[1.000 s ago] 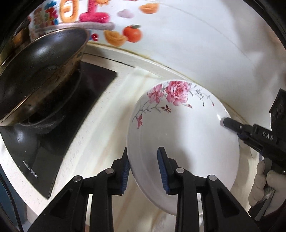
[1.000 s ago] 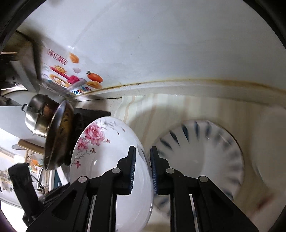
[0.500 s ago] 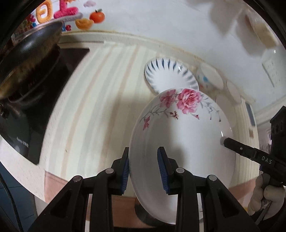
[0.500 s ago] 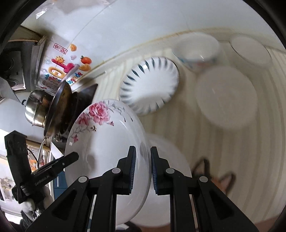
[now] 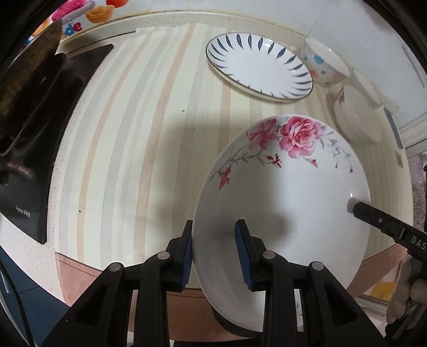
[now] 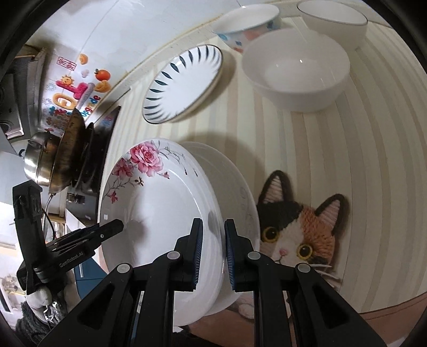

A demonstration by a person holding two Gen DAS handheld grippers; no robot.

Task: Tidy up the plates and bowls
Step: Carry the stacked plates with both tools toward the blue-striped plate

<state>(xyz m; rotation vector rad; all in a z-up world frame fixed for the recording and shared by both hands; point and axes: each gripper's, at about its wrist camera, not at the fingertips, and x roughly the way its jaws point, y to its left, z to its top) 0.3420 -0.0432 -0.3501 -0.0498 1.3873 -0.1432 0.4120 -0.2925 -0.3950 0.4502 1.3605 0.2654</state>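
Observation:
Both grippers hold the white rose plate (image 5: 288, 192) by opposite rims, above the counter. My left gripper (image 5: 216, 253) is shut on its near-left rim. My right gripper (image 6: 212, 251) is shut on the rim of the rose plate (image 6: 160, 208); its finger also shows in the left wrist view (image 5: 379, 221). Another white plate (image 6: 234, 186) lies just under it on the cat mat (image 6: 301, 227). A blue-striped plate (image 5: 259, 66) (image 6: 181, 82), a dotted bowl (image 5: 324, 64), a large white bowl (image 6: 296, 69) and a smaller white bowl (image 6: 332, 20) stand farther back.
A black cooktop (image 5: 29, 170) with a dark wok (image 6: 70, 149) and a steel pot (image 6: 36, 157) is on the left. The tiled wall with a fruit sticker (image 6: 77, 90) runs behind the striped counter (image 5: 128, 149). The counter's front edge (image 5: 80, 267) is near.
The rose plate has moved right, away from the cooktop and over the cat mat, coming down above the white plate. Both grippers kept their hold.

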